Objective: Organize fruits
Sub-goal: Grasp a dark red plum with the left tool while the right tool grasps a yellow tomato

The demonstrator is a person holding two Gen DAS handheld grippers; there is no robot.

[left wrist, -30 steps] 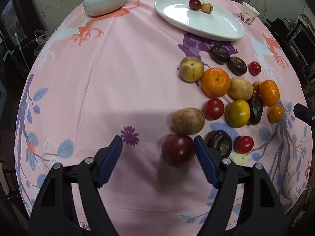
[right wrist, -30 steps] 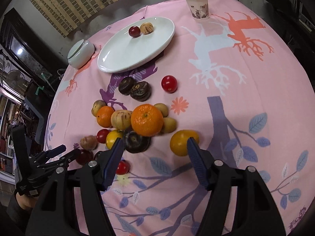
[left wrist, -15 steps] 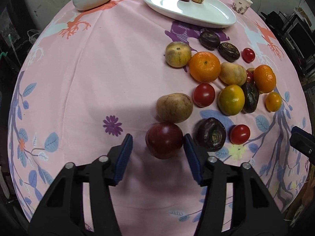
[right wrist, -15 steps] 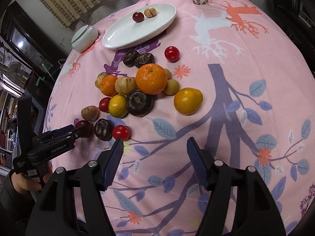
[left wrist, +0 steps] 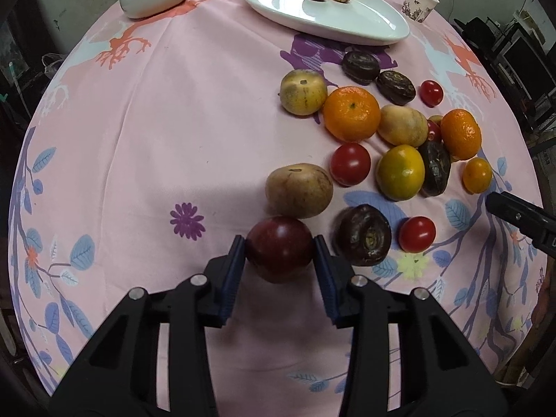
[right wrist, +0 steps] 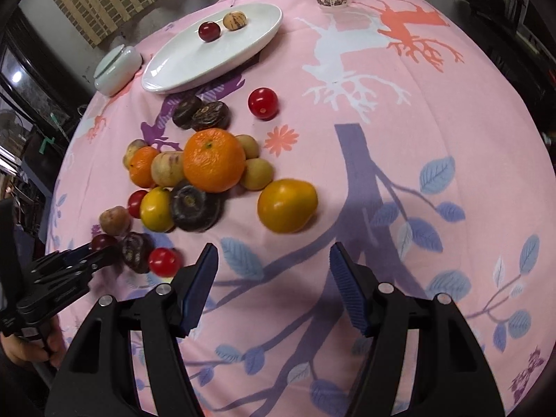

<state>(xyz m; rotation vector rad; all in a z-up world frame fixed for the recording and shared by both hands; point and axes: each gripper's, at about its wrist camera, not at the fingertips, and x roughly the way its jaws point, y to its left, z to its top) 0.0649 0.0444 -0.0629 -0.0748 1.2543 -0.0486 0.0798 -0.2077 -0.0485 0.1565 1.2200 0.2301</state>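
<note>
The left tool (left wrist: 279,252) has just closed onto a dark red plum (left wrist: 279,248) on the tabletop (left wrist: 208,104); the right tool (right wrist: 274,278) hangs wide, holding nothing.

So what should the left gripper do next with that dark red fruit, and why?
Probably lift it straight up. The left gripper has just been closing and its pads now press both sides of the dark red fruit, which touches the tan fruit. The plate already holds a similar one.

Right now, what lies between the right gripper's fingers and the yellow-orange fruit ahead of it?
Only bare tablecloth, as the right wrist view shows: the right gripper stands open short of the yellow-orange fruit.
</note>
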